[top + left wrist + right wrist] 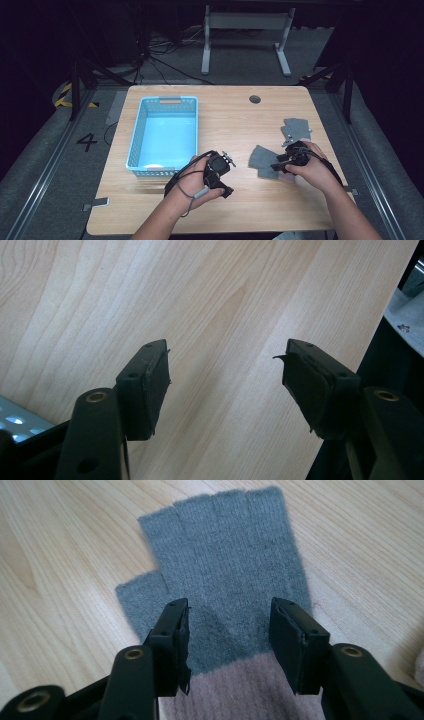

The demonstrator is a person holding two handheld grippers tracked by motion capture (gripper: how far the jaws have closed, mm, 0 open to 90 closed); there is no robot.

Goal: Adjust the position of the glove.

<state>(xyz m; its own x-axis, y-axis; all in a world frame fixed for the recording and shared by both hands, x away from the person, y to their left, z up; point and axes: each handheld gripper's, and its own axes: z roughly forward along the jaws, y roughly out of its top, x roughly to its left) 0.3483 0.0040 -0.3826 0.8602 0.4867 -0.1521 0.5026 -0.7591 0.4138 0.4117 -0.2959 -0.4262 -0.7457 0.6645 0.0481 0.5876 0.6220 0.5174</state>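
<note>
A grey knit glove [225, 545] with short fingers and a pink cuff [235, 692] lies flat on the wooden table [225, 120]. My right gripper [227, 610] hangs just over its palm, jaws open on either side and not pressing the cloth. In the high view the right gripper [281, 164] sits at the right edge of that glove [261, 159]. A second grey glove [296, 127] lies farther back on the right. My left gripper [225, 360] is open over bare wood with nothing between its jaws. In the high view the left gripper [222, 175] sits just right of the basket's near corner.
A light blue plastic basket [170, 100] stands on the left half of the table, holding nothing that I can make out. Its corner [15, 420] shows beside my left jaw. A round cable hole [255, 99] sits at the table's far edge. The table's edge [370, 335] is close on the right.
</note>
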